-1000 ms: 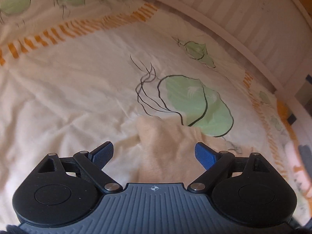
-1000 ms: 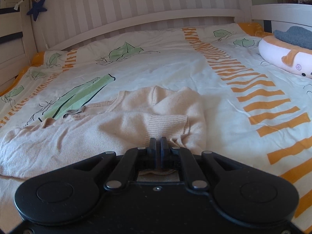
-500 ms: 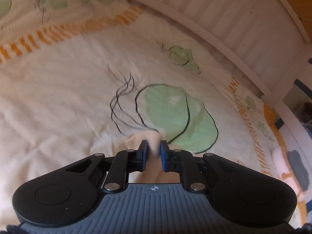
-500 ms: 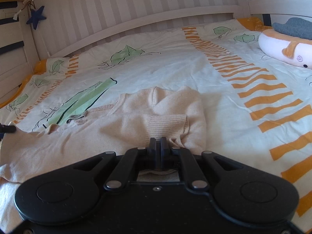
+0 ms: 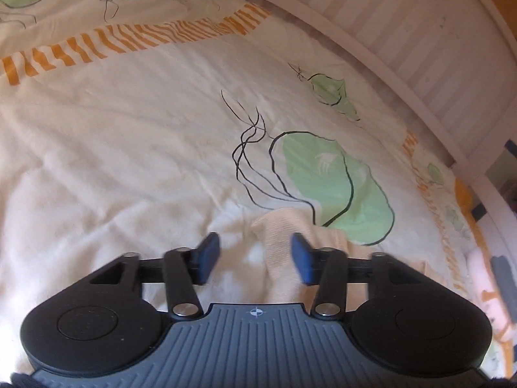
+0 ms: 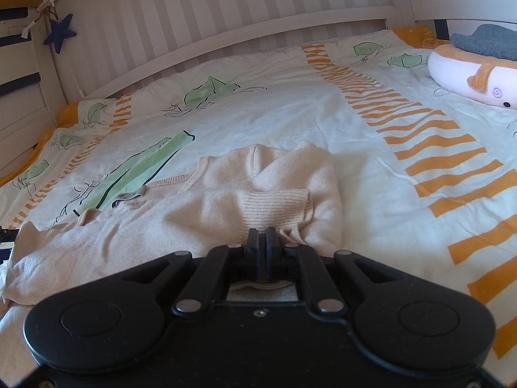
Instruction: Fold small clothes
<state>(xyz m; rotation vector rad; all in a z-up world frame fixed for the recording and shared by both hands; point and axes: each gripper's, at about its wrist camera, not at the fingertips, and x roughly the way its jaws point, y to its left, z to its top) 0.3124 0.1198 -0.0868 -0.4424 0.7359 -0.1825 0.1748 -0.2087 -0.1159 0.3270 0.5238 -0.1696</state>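
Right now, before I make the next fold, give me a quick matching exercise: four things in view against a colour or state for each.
Things:
1. left gripper
2. right gripper
3. hanging star
4. sweater

States or colours:
a. dark blue
b. beige knit
c. shut on the ribbed hem
d. jaws opening, sleeve cloth between them, pads apart

Pairs: 1-d, 2-c, 3-a, 4-b

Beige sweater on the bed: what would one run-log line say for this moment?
left gripper: opening, sleeve tip between jaws | right gripper: shut on beige sweater hem | sweater: one sleeve folded across, on bedspread
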